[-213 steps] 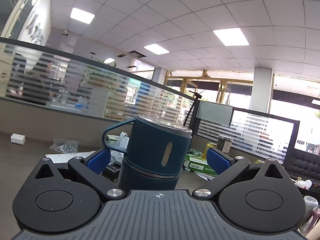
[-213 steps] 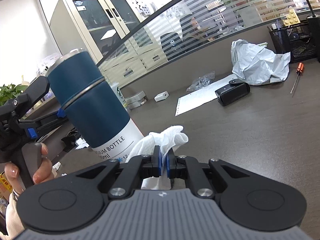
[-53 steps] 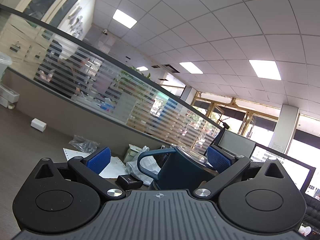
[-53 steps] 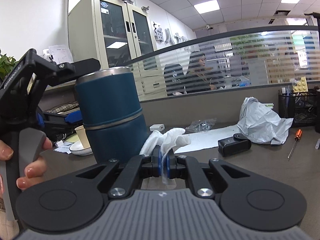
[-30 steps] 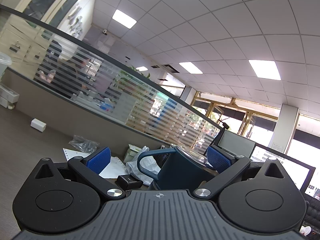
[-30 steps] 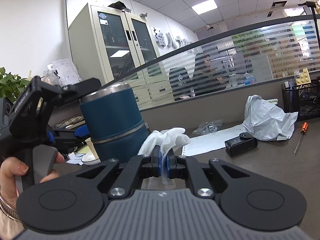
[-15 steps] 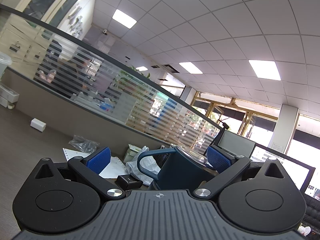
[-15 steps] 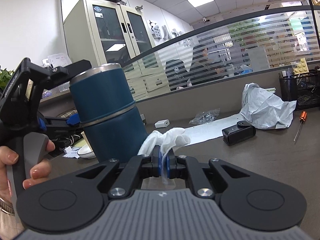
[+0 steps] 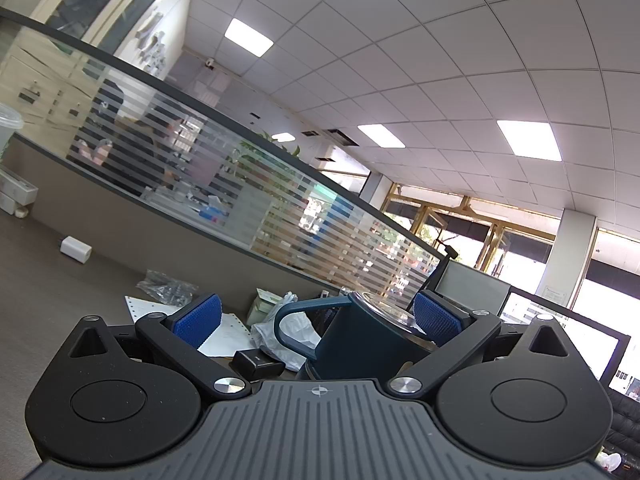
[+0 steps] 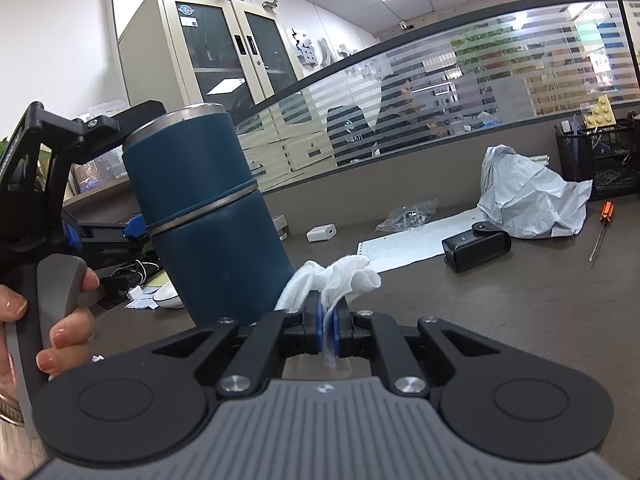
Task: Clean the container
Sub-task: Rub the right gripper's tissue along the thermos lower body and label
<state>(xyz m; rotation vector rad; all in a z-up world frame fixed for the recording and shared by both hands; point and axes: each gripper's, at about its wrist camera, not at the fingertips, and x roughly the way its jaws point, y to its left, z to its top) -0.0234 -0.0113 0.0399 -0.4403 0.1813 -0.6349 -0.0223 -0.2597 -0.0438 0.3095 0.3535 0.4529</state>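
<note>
Tabletop (image 10: 500,320) is lying dark brown and matte under everything, running back to a striped frosted-glass partition (image 10: 460,92). Container (image 10: 200,216) is standing on it at left of the right wrist view, leaning a little: tall dark-blue cylinder in two stacked sections, thin metal band showing at the joint, steel rim at the top, matte finish. In the left wrist view the container (image 9: 360,344) is sitting between the pads, with a curved blue handle loop (image 9: 292,320) sticking out left and a shiny lid on top.

Crumpled grey plastic bag (image 10: 528,200) is slumping near the partition. Black mesh basket (image 10: 596,156) is standing behind it at far right. Sheet of perforated paper (image 10: 404,248) is lying flat, and a black leather-look case (image 10: 476,246) is sitting at its near edge.

Left tool (image 9: 318,318) is spreading wide, ribbed blue pads on either side of the container; right pad is sitting at the lid rim, left pad is well clear of the body, so whether it is gripping cannot be told. A hand (image 10: 48,328) is wrapping its grey handle.

Right tool (image 10: 327,328) is clamping shut on a white cloth (image 10: 332,280), soft and crumpled, bunching up above the pads and touching the container's lower side.

Orange-handled screwdriver (image 10: 600,228) is lying at far right. Small white block (image 10: 322,234) is sitting behind the container.
</note>
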